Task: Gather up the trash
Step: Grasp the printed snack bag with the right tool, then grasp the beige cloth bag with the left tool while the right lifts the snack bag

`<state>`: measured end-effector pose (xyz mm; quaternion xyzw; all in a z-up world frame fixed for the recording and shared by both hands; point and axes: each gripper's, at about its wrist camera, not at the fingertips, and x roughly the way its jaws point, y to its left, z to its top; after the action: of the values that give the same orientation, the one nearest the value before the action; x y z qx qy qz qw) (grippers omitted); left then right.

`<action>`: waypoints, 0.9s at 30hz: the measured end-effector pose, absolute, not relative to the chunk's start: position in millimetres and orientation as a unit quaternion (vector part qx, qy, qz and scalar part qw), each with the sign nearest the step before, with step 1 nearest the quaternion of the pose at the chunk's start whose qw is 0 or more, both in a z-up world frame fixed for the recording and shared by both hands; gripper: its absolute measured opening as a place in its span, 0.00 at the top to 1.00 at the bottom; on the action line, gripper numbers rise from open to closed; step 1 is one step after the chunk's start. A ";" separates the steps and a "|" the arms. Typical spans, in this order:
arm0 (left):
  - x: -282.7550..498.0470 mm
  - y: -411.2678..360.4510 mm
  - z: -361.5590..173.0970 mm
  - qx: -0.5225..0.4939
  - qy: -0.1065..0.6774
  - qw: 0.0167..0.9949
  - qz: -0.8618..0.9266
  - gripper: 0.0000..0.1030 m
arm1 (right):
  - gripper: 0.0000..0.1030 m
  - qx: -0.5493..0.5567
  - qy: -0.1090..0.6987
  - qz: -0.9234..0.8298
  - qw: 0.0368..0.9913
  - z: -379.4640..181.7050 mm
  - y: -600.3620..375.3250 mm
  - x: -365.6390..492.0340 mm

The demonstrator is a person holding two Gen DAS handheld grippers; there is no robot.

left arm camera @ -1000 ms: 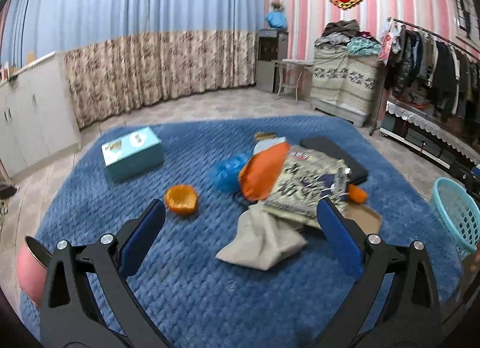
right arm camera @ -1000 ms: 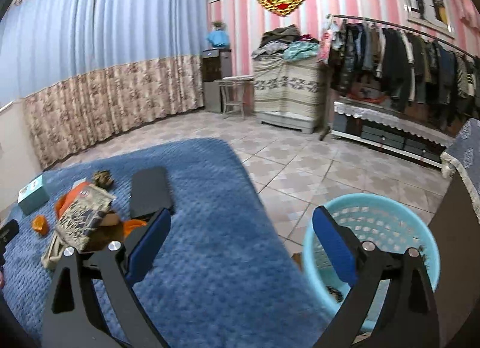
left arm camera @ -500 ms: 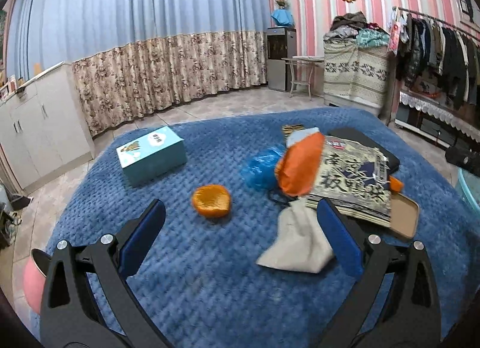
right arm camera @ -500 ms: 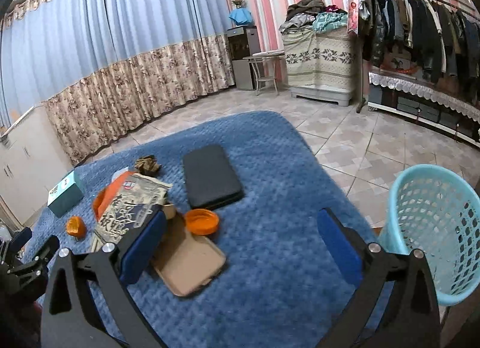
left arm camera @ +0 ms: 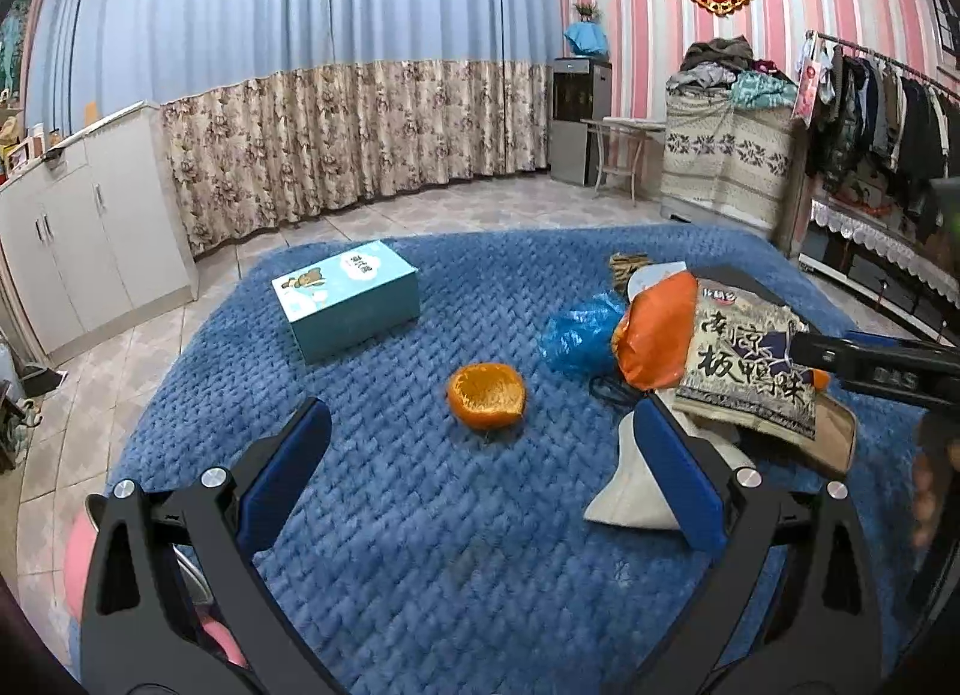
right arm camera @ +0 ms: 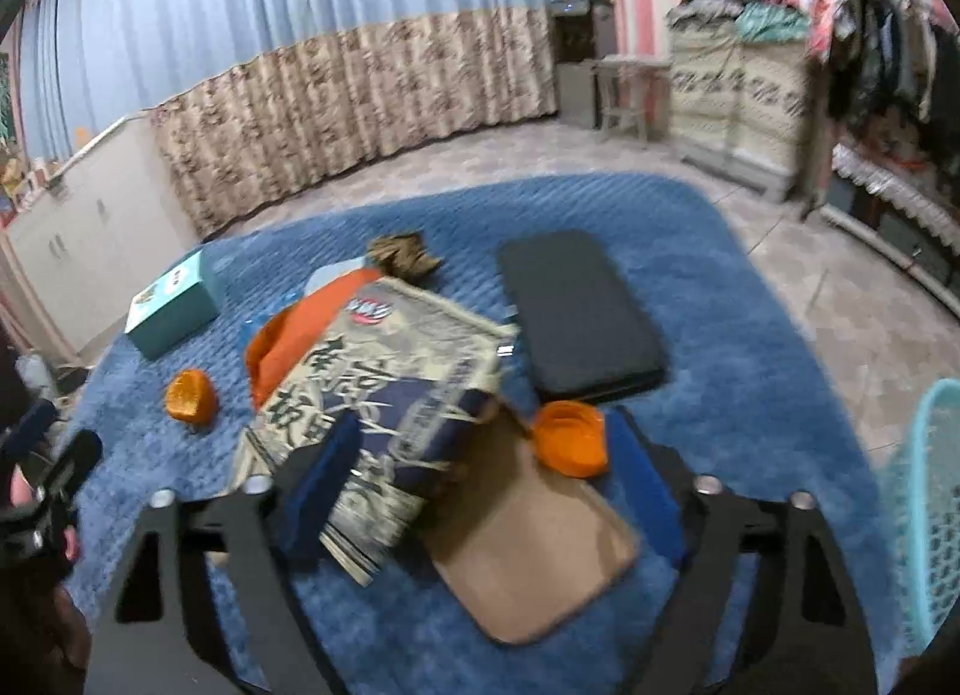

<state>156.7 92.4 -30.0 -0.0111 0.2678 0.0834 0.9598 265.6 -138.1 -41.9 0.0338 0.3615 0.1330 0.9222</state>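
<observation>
Trash lies on a blue rug (left arm camera: 420,515). An orange peel half (left arm camera: 486,394) sits just ahead of my open, empty left gripper (left arm camera: 480,479). To its right lie a blue plastic bag (left arm camera: 576,335), an orange wrapper (left arm camera: 657,335), a printed snack bag (left arm camera: 750,371) and a beige cloth (left arm camera: 636,491). My right gripper (right arm camera: 480,485) is open and empty, low over the snack bag (right arm camera: 390,395), a brown cardboard tray (right arm camera: 528,551) and an orange lid (right arm camera: 570,437). The second peel half (right arm camera: 191,395) lies at the left.
A teal box (left arm camera: 348,299) stands on the rug's far left. A black flat pad (right arm camera: 576,305) lies beyond the pile. A light blue basket (right arm camera: 930,515) stands off the rug at the right. White cabinets (left arm camera: 78,227) line the left wall. A clothes rack (left arm camera: 888,119) stands right.
Both grippers have moved toward the trash pile. The left swung toward the orange peel; the right turned left from the basket and dropped low over the snack bag and tray.
</observation>
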 end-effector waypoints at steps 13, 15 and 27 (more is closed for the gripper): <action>166.5 79.8 -42.3 -0.030 0.295 0.952 0.078 0.05 | 0.87 0.013 0.314 0.159 0.936 -25.4 -138.1 252.9; 168.1 69.9 -45.7 -0.029 0.302 0.951 0.063 0.05 | 0.88 0.011 0.297 0.152 0.943 -14.5 -149.2 244.0; 165.1 -3.3 -53.5 0.010 0.315 0.949 -0.007 0.05 | 0.89 0.023 0.264 0.039 0.963 8.3 -257.7 209.7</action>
<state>165.1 -3.3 -53.5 0.0101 0.3152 -0.0073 0.9490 209.7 -257.7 8.3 0.0227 0.2639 0.0394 0.9635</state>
